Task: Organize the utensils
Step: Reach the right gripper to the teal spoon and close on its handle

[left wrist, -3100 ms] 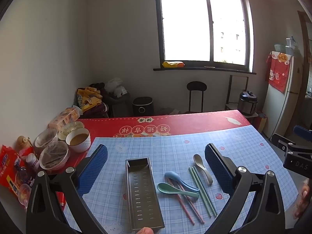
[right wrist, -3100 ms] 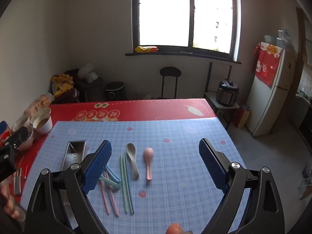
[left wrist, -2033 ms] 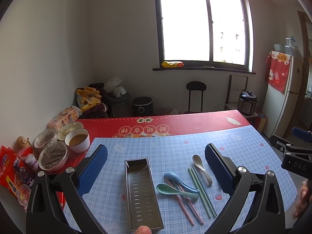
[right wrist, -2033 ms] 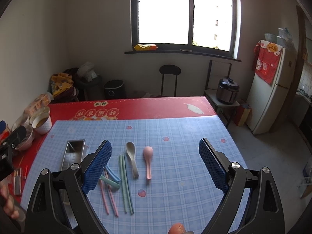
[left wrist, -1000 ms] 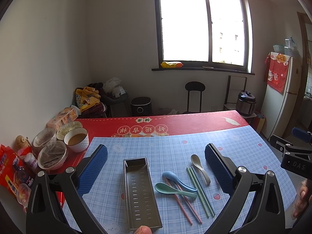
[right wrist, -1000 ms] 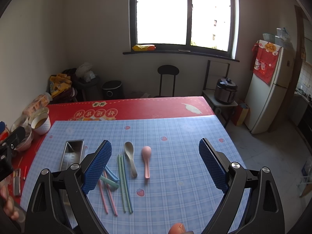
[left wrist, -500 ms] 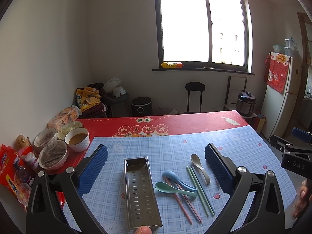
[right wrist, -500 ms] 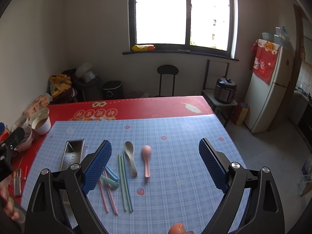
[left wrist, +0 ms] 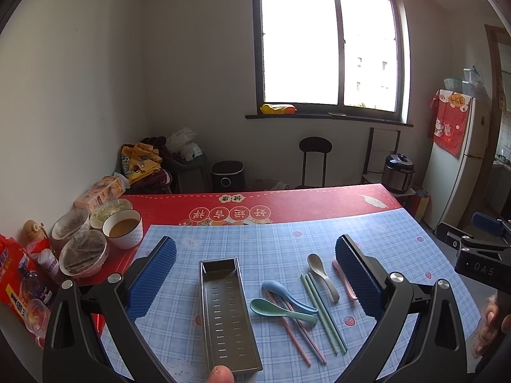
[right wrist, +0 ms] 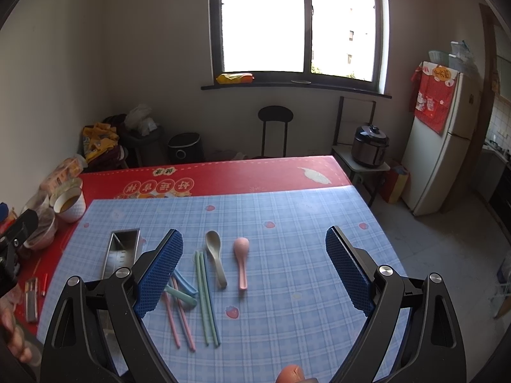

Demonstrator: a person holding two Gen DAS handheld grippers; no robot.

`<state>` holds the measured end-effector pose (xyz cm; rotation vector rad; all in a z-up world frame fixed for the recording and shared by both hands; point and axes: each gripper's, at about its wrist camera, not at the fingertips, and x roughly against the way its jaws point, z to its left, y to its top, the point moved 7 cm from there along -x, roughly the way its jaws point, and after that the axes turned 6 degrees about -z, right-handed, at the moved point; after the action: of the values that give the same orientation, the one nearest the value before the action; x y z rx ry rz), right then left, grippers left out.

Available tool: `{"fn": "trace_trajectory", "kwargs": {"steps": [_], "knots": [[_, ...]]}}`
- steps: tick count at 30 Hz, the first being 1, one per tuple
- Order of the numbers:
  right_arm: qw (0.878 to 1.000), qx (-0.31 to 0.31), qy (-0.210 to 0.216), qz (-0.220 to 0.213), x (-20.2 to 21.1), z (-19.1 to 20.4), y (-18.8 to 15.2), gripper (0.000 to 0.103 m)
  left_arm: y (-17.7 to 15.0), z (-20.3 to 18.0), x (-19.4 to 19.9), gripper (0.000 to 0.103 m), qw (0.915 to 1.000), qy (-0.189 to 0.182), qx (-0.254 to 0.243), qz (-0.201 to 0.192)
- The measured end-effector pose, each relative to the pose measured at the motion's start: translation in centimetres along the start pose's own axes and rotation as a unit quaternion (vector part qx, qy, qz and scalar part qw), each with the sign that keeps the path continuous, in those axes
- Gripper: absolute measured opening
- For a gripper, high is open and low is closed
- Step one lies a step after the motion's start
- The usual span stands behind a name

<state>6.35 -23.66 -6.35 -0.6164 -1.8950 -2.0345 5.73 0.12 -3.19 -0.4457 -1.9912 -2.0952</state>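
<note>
A metal slotted tray [left wrist: 226, 312] lies empty on the blue checked mat, also in the right wrist view [right wrist: 119, 252]. Right of it lie a blue spoon [left wrist: 287, 293], a green spoon [left wrist: 281, 311], pink chopsticks [left wrist: 297, 328], green chopsticks [left wrist: 322, 312], a grey spoon [left wrist: 322, 276] and a pink spoon [right wrist: 241, 261]. My left gripper [left wrist: 255, 282] is open and empty, held above the tray and spoons. My right gripper [right wrist: 254, 271] is open and empty above the grey and pink spoons.
Bowls of food [left wrist: 123, 228], covered dishes [left wrist: 83, 257] and snack packets [left wrist: 16, 282] crowd the table's left edge on the red cloth [left wrist: 287, 204]. A stool [right wrist: 274, 127], a rice cooker [right wrist: 370, 146] and a fridge [right wrist: 444, 140] stand beyond the table.
Both grippers have drifted very slightly; the table items sit a little higher and farther in view. Nothing was taken hold of, and both stay open.
</note>
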Motion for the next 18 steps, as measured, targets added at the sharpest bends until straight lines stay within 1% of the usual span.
{"fn": "trace_trajectory", "kwargs": {"steps": [3,6,10,11,12,13,15,16,18], "knots": [[1.0,-0.013,0.012,-0.006,-0.1,-0.5,0.4,0.088,-0.1,0.9,-0.3,0.098,0.9999,-0.002,0.013,0.006],[0.999,-0.028,0.027,-0.01,-0.6,-1.1,0.5,0.088,-0.5,2.3,-0.9,0.097,0.9989,-0.01,0.043,0.016],[0.999,-0.022,0.044,-0.019,-1.8,-1.5,0.4,0.088,-1.7,3.7,-2.2,0.096,0.9963,-0.015,0.071,0.046],[0.998,-0.024,0.055,-0.015,-2.3,-1.5,0.2,0.088,-2.2,3.9,-2.6,0.093,0.9955,-0.015,0.074,0.057],[0.997,-0.029,0.065,-0.007,-3.0,-1.6,-0.1,0.088,-2.8,3.9,-3.1,0.085,0.9944,-0.018,0.076,0.071],[0.997,-0.037,0.073,0.001,-3.7,-1.8,-0.5,0.088,-3.3,3.9,-3.6,0.082,0.9931,-0.019,0.078,0.086],[0.996,-0.043,0.081,0.014,-4.8,-2.2,-1.4,0.088,-4.8,3.6,-4.7,0.072,0.9893,-0.023,0.081,0.119],[0.995,-0.043,0.082,0.02,-5.4,-2.4,-1.8,0.088,-5.5,3.5,-5.2,0.069,0.9867,-0.027,0.085,0.136],[0.995,-0.044,0.086,0.03,-6.4,-2.6,-2.9,0.088,-7.0,3.0,-6.2,0.056,0.9813,-0.042,0.094,0.163]]}}
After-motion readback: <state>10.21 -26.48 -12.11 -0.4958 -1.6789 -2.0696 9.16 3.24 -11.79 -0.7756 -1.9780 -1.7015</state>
